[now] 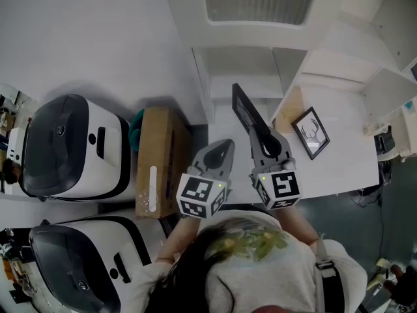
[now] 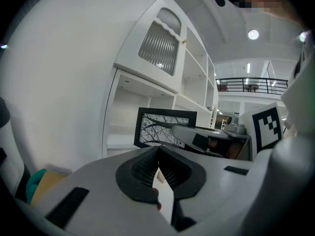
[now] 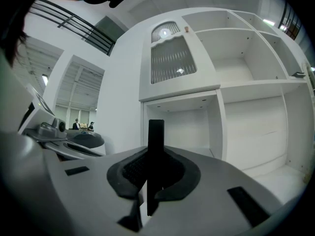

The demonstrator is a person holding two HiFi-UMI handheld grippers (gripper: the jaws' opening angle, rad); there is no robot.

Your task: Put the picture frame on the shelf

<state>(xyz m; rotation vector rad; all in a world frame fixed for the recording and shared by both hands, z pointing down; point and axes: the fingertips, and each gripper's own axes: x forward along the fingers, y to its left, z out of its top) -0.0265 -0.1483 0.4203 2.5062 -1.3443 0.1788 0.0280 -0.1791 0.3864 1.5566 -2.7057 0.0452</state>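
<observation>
A white desk (image 1: 339, 168) stands against a white wall and carries a tall white shelf unit (image 1: 201, 77) of open compartments, with a ribbed door panel at its upper left. The black rectangular picture frame with a bare-branch print (image 1: 244, 109) is off the desk. It is held upright and edge-on over the desk's back left part, in front of the lowest left compartment and not yet inside it.

The right gripper (image 1: 264, 139) has its jaws clamped on the frame's lower edge; in the right gripper view the frame's dark edge (image 3: 156, 132) rises straight from between the jaws. The left gripper (image 1: 221, 150) sits just beside it, at the frame's left, with its jaws drawn together on nothing.

The step in hand appears to be the carry toward the compartment. It should go well if the frame is kept vertical, brought clear of the divider wall (image 3: 219, 127) and set down on its base before release.

A second black frame with an antler print (image 1: 311, 132) lies flat near the desk's middle. Off the desk's left edge stand a brown cardboard box (image 1: 159, 155) and two white-and-black machines (image 1: 71, 149).
</observation>
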